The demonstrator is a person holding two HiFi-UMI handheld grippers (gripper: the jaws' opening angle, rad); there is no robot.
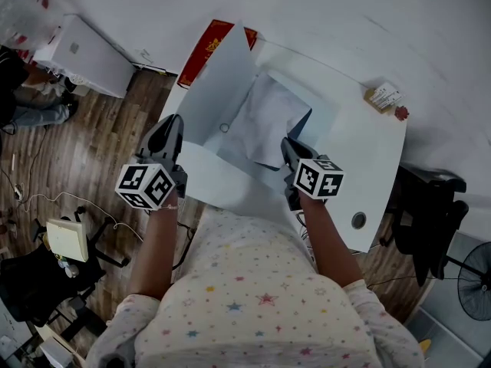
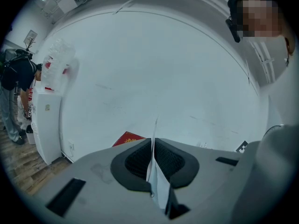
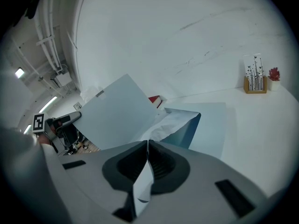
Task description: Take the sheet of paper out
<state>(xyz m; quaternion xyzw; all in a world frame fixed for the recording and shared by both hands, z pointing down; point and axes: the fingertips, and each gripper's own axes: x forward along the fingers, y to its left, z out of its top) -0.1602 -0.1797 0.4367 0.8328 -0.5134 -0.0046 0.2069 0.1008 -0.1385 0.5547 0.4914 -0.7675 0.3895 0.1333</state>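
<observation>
A pale blue folder [image 1: 201, 168] lies open on the white table [image 1: 368, 152], with its cover [image 1: 222, 83] raised. A crumpled white sheet of paper [image 1: 265, 117] rises out of it. My left gripper [image 1: 173, 123] is shut on the cover's left edge, which shows edge-on between the pads [image 2: 153, 160]. My right gripper [image 1: 287, 146] is shut on the near corner of the paper [image 3: 170, 122]; a strip of it runs through the jaws [image 3: 146, 164]. The right gripper view shows the raised cover [image 3: 117, 113] at the left and the folder's lower leaf [image 3: 212, 125] flat on the table.
A red booklet [image 1: 205, 48] lies under the folder's far corner. A small card stand [image 1: 386, 98] with a red ornament sits at the table's far right. A cable hole [image 1: 358, 221] is near the front edge. A black chair [image 1: 430, 205] stands right, a white cabinet [image 1: 92, 52] left.
</observation>
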